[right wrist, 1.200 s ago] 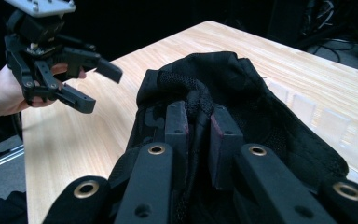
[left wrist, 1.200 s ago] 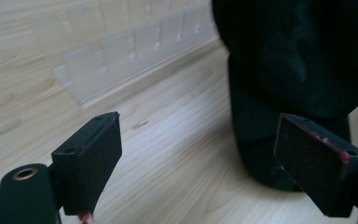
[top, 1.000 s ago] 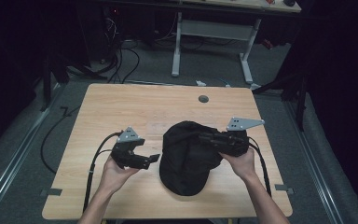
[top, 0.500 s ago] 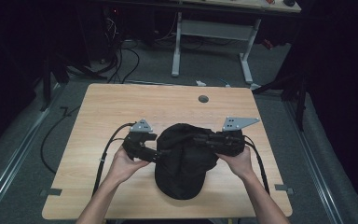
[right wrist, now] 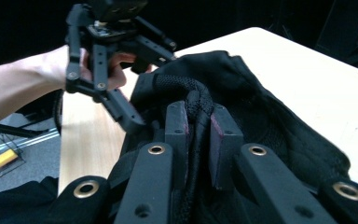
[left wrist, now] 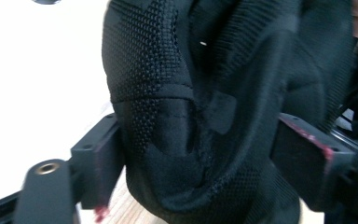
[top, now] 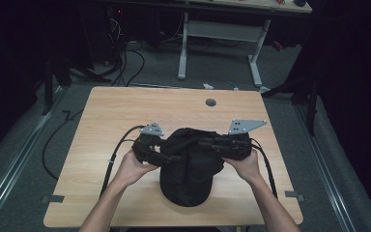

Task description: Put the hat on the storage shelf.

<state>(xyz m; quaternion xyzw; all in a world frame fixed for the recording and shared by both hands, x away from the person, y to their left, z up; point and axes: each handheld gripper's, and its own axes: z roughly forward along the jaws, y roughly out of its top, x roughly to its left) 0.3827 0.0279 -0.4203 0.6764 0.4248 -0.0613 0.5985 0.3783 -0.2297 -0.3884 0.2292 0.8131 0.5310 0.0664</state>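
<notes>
Cap (top: 189,166) lies on the desk (top: 125,111). Right gripper (right wrist: 196,128) pinches its fabric. Left gripper (left wrist: 200,154), jaws just closing, straddles a fold without yet pressing it.

Dim lab or workshop: bare wooden tabletop (top: 125,111) on grey carpet (top: 29,159), loose cables (top: 125,58), metal desk frame (top: 217,34) behind.

You have a black cap (top: 187,166) of knit mesh with a fine dotted texture, lying on a pale wood-grain table (top: 125,111). Your left gripper (top: 166,155) and right gripper (top: 207,143) are black, their pads (right wrist: 214,135) edged dark red, each topped by a grey plate (top: 245,125).
</notes>
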